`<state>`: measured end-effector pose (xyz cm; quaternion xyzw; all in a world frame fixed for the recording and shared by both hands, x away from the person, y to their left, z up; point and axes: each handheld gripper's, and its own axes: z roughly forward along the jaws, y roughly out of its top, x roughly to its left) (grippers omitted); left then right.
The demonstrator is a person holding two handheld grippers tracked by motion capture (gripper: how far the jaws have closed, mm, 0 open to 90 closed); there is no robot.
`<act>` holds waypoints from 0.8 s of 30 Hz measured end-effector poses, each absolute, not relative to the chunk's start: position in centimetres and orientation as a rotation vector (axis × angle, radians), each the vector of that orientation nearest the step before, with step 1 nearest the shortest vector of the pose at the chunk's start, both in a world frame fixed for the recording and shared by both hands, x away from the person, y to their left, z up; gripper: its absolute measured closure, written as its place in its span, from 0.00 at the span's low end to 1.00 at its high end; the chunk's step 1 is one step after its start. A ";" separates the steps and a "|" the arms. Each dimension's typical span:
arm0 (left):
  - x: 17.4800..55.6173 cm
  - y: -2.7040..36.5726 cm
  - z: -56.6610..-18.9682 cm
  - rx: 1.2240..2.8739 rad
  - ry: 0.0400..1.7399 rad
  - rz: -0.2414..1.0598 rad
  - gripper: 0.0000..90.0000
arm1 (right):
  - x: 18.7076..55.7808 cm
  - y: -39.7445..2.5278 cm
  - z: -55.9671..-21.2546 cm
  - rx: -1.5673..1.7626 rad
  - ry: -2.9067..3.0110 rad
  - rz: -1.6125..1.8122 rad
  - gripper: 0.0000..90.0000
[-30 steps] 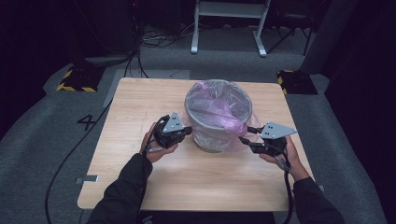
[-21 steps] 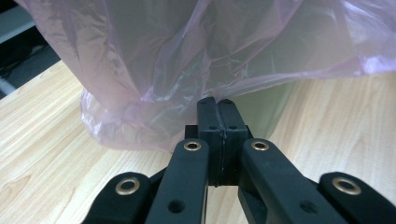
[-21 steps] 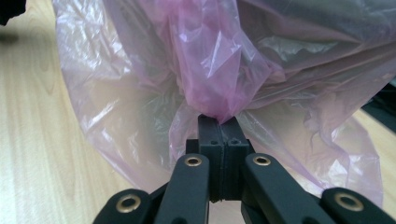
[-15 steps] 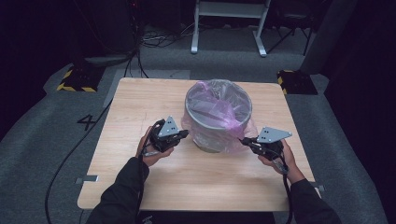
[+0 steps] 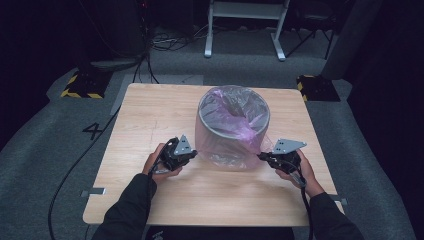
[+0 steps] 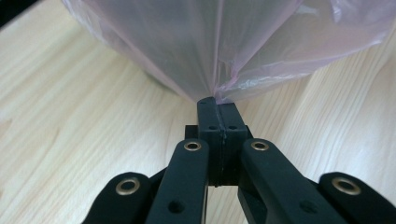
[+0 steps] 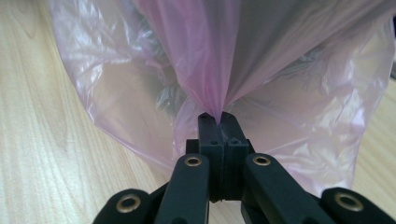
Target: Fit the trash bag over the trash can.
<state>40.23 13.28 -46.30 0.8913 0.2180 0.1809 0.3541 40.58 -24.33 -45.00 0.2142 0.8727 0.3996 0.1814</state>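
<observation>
Grey bin at frame centre on table. Left tongs and right tongs each clamp pink bag at lower sides.

A single dark numeral, apparently a "4", is marked on the grey floor just left of the wooden table.

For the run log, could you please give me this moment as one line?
left gripper: shut on pink bag | right gripper: shut on pink bag | bag draped over grey bin | on wooden table
</observation>
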 end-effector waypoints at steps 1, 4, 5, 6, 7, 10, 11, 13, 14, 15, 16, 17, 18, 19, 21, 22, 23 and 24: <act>40.3 13.3 -46.6 2.323 0.563 0.477 1.00 | 40.7 -24.3 -45.2 0.616 2.468 1.120 1.00; 40.5 13.6 -47.1 2.332 0.595 0.468 1.00 | 41.0 -24.3 -45.5 0.631 2.483 1.109 1.00; 40.7 13.8 -47.2 2.328 0.612 0.464 1.00 | 41.0 -24.3 -45.6 0.637 2.484 1.100 1.00; 40.8 13.9 -47.3 2.319 0.630 0.460 1.00 | 41.1 -24.3 -45.7 0.644 2.488 1.105 0.99; 40.9 14.1 -47.3 2.311 0.637 0.451 1.00 | 41.2 -24.3 -45.8 0.650 2.493 1.117 0.98; 40.8 14.5 -47.2 2.279 0.651 0.447 0.91 | 41.1 -24.3 -45.9 0.631 2.506 1.132 0.89; 40.8 14.6 -47.2 2.268 0.653 0.439 0.85 | 40.9 -24.4 -45.8 0.627 2.501 1.140 0.85; 40.5 15.0 -47.1 2.249 0.653 0.424 0.72 | 40.7 -24.6 -45.5 0.631 2.479 1.174 0.73; 40.4 15.2 -47.0 2.236 0.669 0.426 0.63 | 40.5 -24.8 -45.3 0.626 2.482 1.214 0.71; 40.3 15.5 -46.9 2.226 0.684 0.412 0.54 | 40.4 -25.1 -45.0 0.614 2.484 1.243 0.66; 40.2 15.7 -46.8 2.213 0.694 0.384 0.46 | 40.2 -25.4 -44.8 0.607 2.483 1.260 0.60; 40.0 16.0 -46.7 2.202 0.700 0.367 0.40 | 40.0 -25.6 -44.6 0.603 2.476 1.274 0.54; 39.7 16.2 -46.6 2.193 0.714 0.353 0.35 | 39.7 -25.9 -44.3 0.606 2.473 1.290 0.48; 39.5 16.4 -46.5 2.185 0.735 0.335 0.27 | 39.5 -26.2 -44.1 0.611 2.470 1.299 0.43; 39.1 16.8 -46.4 2.167 0.760 0.303 0.19 | 39.0 -26.8 -43.6 0.614 2.451 1.323 0.36; 38.7 16.9 -46.4 2.155 0.759 0.318 0.18 | 38.8 -27.0 -43.3 0.610 2.445 1.333 0.34; 38.4 17.1 -46.4 2.152 0.759 0.328 0.17 | 38.6 -27.3 -42.9 0.609 2.435 1.338 0.31; 38.1 17.2 -46.5 2.155 0.753 0.331 0.17 | 38.4 -27.5 -42.6 0.618 2.416 1.343 0.26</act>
